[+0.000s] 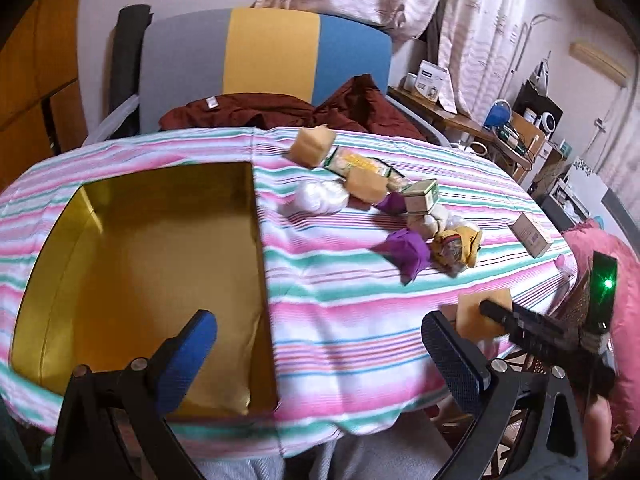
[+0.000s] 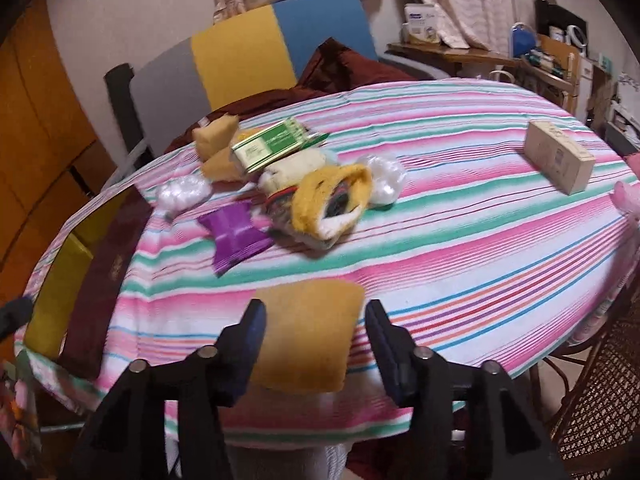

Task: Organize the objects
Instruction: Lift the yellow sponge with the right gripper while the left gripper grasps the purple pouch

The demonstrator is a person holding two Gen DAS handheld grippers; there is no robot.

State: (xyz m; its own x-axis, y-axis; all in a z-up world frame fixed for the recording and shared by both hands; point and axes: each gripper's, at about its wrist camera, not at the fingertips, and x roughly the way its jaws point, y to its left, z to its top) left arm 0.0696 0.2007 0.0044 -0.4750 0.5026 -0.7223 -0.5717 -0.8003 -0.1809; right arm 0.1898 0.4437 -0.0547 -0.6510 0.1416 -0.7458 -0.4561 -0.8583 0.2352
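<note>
An open box with a gold lining (image 1: pixel 140 260) lies on the left of the striped table; its maroon wall (image 2: pixel 104 280) shows in the right wrist view. My left gripper (image 1: pixel 320 356) is open and holds nothing, with one finger over the box and the other over the cloth. My right gripper (image 2: pixel 316 340) is near the table's front edge, shut on an orange pouch (image 2: pixel 308 316), which fills the gap between the pads. That pouch (image 1: pixel 476 316) also shows at the right of the left wrist view.
A pile of small items lies mid-table: purple packets (image 2: pixel 236 236), a green tin (image 2: pixel 272 144), white bags (image 1: pixel 320 196) and more orange pouches (image 1: pixel 312 144). A cardboard box (image 2: pixel 558 156) stands apart on the right. A padded chair (image 1: pixel 272 52) is behind and a wicker chair (image 2: pixel 600 400) is at the right.
</note>
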